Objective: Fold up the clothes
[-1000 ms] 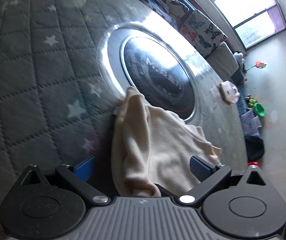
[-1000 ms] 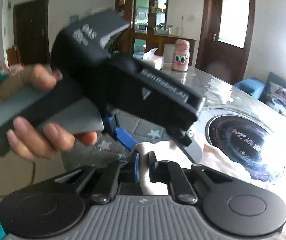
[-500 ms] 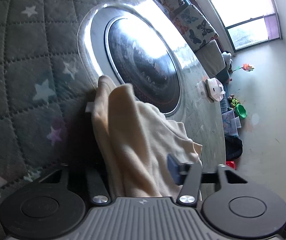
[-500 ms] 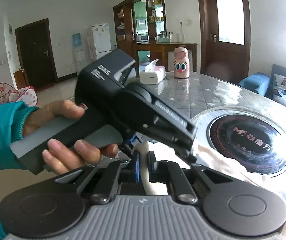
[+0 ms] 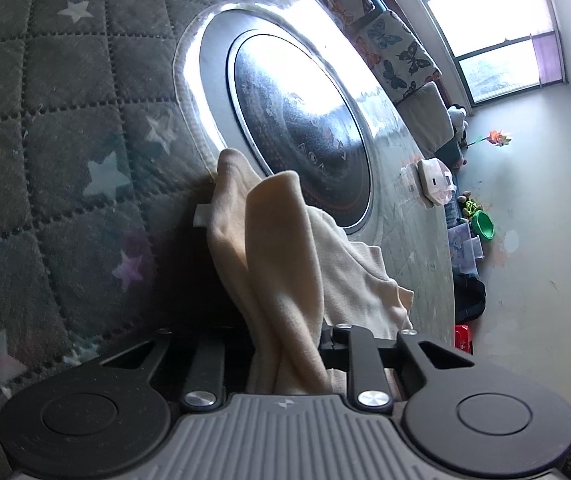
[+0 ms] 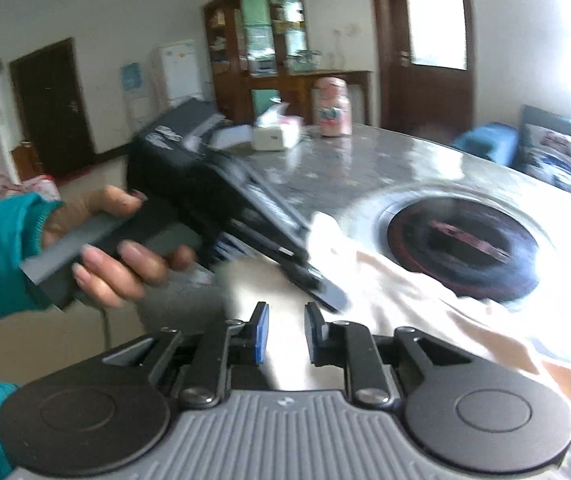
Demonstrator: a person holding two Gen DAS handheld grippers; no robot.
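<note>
Left gripper [image 5: 285, 344] jaws clamped on cream cloth [image 5: 281, 264]. Right gripper [image 6: 285, 334] jaws slightly parted, holding nothing, above cloth.

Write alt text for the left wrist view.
The left gripper is shut on a bunched fold of cream garment, lifted off a grey quilted star-print table cover. Behind it, a round black hotplate sits in the table.

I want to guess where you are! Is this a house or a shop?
Most likely a home, in a living and dining room. There is a big dining table with a quilted star cover, a sofa with butterfly cushions, and a white fridge near wooden shelves.
</note>
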